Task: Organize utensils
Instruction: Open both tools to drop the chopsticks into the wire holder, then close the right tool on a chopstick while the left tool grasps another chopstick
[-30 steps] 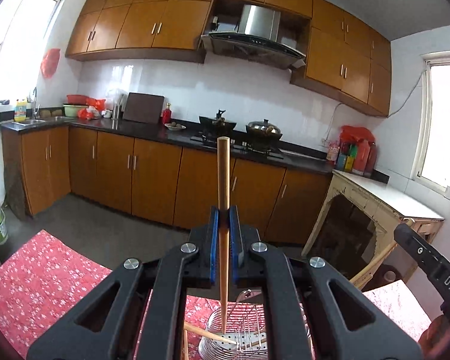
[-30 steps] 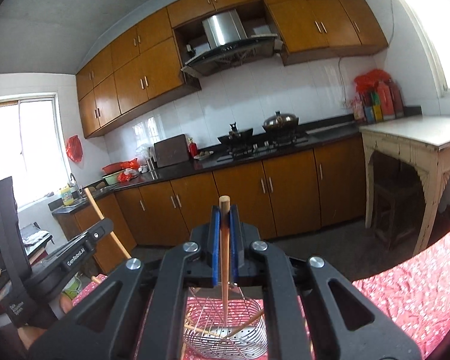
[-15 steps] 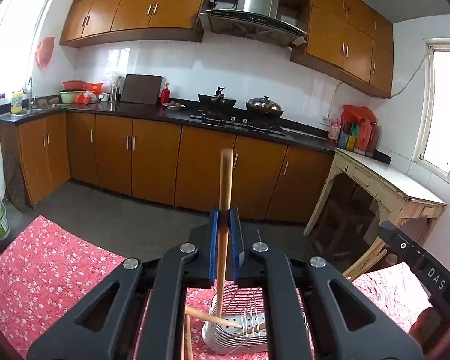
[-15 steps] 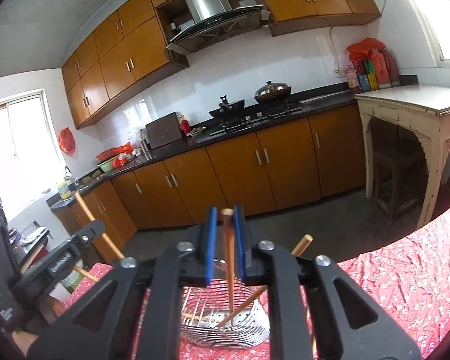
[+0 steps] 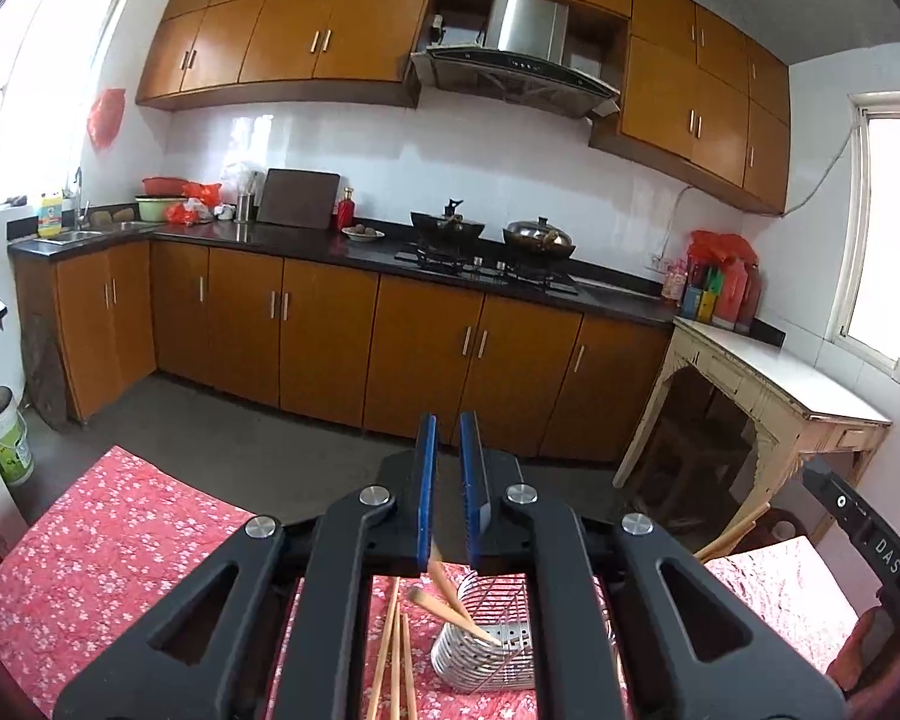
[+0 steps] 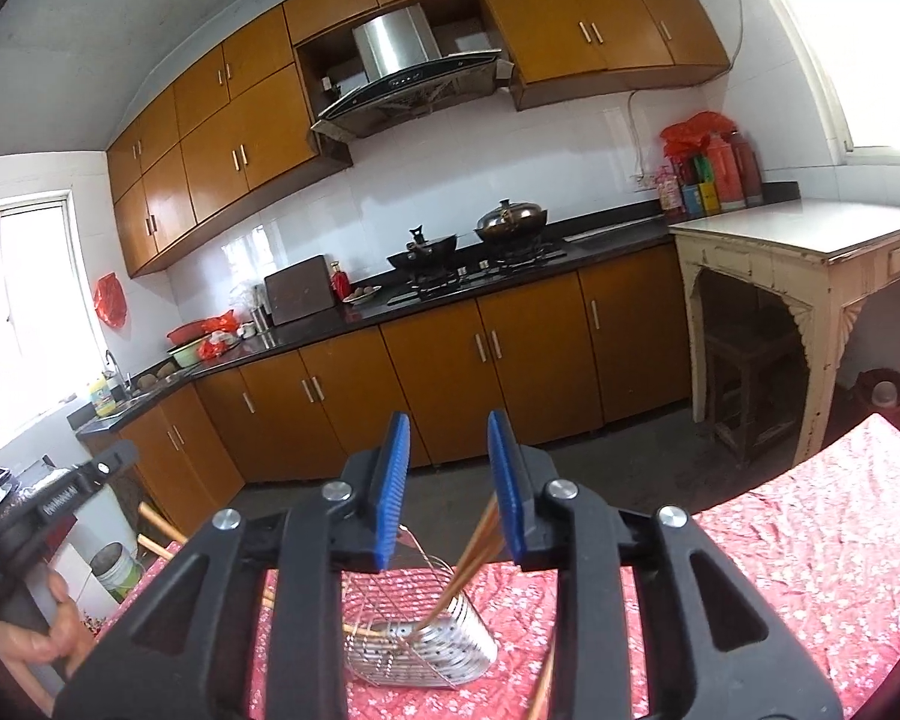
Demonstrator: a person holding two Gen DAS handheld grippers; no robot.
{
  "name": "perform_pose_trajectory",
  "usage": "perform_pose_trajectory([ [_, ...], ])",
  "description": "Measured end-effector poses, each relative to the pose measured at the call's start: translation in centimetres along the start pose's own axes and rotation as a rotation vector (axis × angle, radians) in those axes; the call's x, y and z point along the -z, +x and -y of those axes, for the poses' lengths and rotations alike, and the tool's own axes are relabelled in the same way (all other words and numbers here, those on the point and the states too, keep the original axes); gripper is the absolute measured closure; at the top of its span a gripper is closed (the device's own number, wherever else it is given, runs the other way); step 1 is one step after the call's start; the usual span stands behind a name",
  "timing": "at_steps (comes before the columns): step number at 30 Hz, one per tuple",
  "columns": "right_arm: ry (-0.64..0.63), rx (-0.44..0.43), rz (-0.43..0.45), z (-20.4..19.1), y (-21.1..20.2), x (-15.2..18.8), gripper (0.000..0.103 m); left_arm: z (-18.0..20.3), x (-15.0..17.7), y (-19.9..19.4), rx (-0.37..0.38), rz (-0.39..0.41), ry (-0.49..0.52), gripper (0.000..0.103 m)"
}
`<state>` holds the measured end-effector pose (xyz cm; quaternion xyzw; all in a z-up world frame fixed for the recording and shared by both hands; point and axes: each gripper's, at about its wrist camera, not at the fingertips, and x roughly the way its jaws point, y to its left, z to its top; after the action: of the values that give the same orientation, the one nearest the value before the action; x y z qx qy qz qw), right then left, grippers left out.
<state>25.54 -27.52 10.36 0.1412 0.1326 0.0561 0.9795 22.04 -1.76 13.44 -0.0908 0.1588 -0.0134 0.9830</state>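
Both claws, left (image 5: 448, 489) and right (image 6: 450, 489), gape empty above light, stiff chopsticks (image 5: 393, 660), best pinched mid-shaft.

Red white-flowered tablecloth (image 5: 120, 552), silver wire basket (image 6: 426, 648), tan chopsticks (image 5: 390, 654).

Red flowered tablecloth (image 5: 120, 546) on the table, brown cabinets (image 5: 330, 324) under a black counter (image 5: 306, 243), wok (image 5: 447, 227) and lidded pot (image 5: 537, 235) on the stove, cutting board (image 5: 297, 199) against the wall, red bottles (image 5: 732, 291) at the counter's right end, white bucket (image 5: 6, 429) on the floor.
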Motion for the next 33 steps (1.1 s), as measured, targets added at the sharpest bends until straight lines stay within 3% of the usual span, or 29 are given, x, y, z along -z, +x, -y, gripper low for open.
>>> perform_pose_trajectory([
  [4,-0.02,0.036,-0.008,0.8,-2.0,0.7,0.075,-1.1,-0.1,-1.9,-0.011,0.007,0.006,0.094],
  [8,-0.029,0.085,-0.049,2.5,-4.0,3.0,0.075,-3.6,1.3,-4.2,-0.035,-0.006,0.002,0.074],
  [15,-0.007,0.177,-0.25,6.9,-4.1,10.9,0.075,-6.7,7.1,-5.8,-0.099,-0.078,0.074,0.073],
  [21,0.005,0.184,-0.43,7.9,-2.9,18.3,0.075,-8.1,13.8,-3.2,-0.072,-0.234,0.108,0.073],
  [27,-0.045,0.204,-0.537,7.3,-1.2,22.0,0.075,-8.1,18.7,-1.1,-0.041,-0.361,0.137,0.073],
  [33,-0.086,0.233,-0.567,6.7,-0.3,22.7,0.076,-8.1,21.1,0.1,-0.006,-0.435,0.134,0.073],
])
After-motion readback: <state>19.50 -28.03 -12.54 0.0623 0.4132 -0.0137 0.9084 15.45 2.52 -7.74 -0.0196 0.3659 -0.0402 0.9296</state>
